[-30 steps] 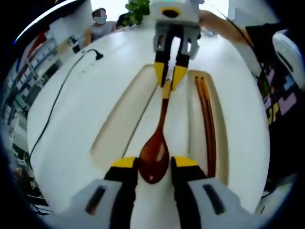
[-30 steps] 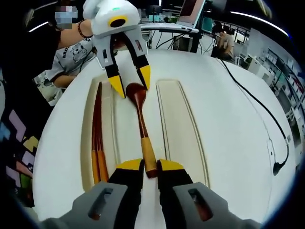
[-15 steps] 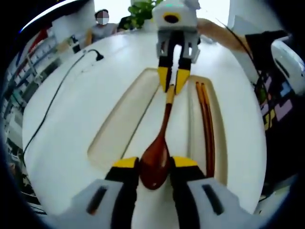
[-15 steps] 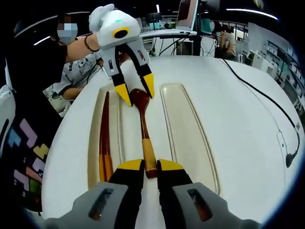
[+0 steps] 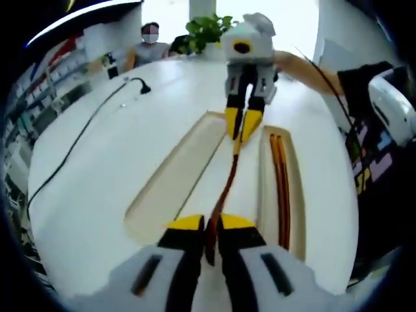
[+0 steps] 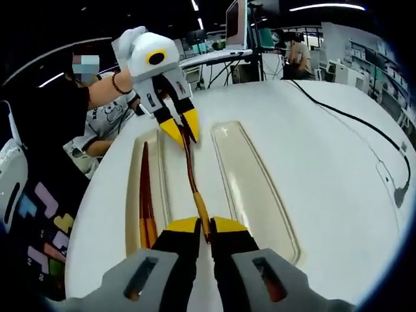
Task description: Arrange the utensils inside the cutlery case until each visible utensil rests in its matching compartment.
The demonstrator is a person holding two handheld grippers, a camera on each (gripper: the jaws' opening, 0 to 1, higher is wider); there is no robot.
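**Wooden spoon held at both ends, turned on edge above the case**

Wooden spoon [image 5: 227, 185] is pinched at both ends: the left claw [image 5: 212, 223] is closed on its bowl, the right claw [image 6: 203, 225] on its handle. It hangs edge-on over the ridge between the two compartments of the cutlery case [image 6: 218, 170]. The chopsticks [image 6: 146, 205] already lie in the narrow compartment. The wide compartment [image 5: 170, 179] is empty and probably the spoon's place.

Risk, as I judge it: if the two claws move unevenly, the spoon could twist, slip out or catch on the ridge, or land beside the chopsticks. The worktop [image 5: 97, 149] has plenty of open room around the case. A cable [image 6: 364, 130] lies well apart.
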